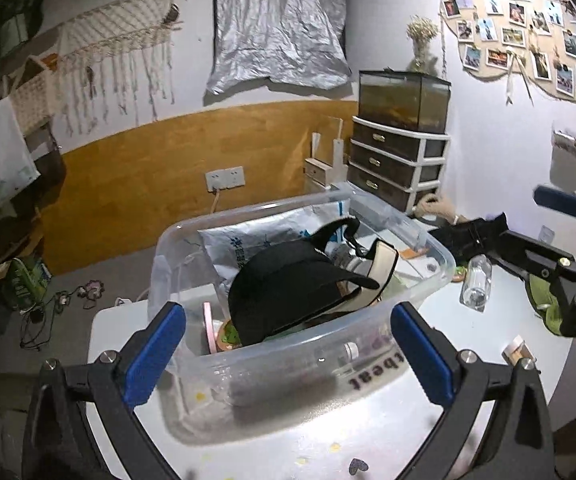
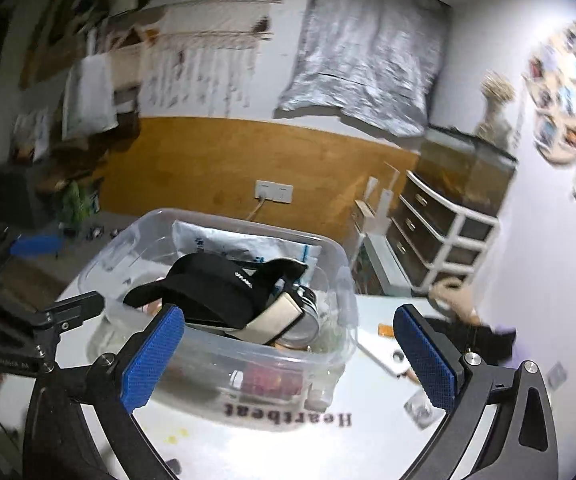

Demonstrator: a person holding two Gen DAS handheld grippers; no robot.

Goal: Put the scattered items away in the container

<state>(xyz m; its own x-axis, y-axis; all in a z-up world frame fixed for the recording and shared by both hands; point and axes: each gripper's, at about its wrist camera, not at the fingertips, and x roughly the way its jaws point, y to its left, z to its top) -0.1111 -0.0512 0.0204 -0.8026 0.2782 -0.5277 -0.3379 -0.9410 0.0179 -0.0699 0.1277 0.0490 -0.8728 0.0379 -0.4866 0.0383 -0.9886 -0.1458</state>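
A clear plastic container stands on the white table. Inside it a black cap lies on top of a silver-white mailer bag and a beige-and-black item. My left gripper hovers open at the container's near wall, nothing between its blue pads. My right gripper is out to the right, open and empty. In the right wrist view the container and cap sit just beyond my open right gripper. My left gripper shows at the left edge.
Right of the container a clear bottle, a green item, a small jar, a black item and a white card lie on the table. A drawer unit carrying a glass tank stands behind.
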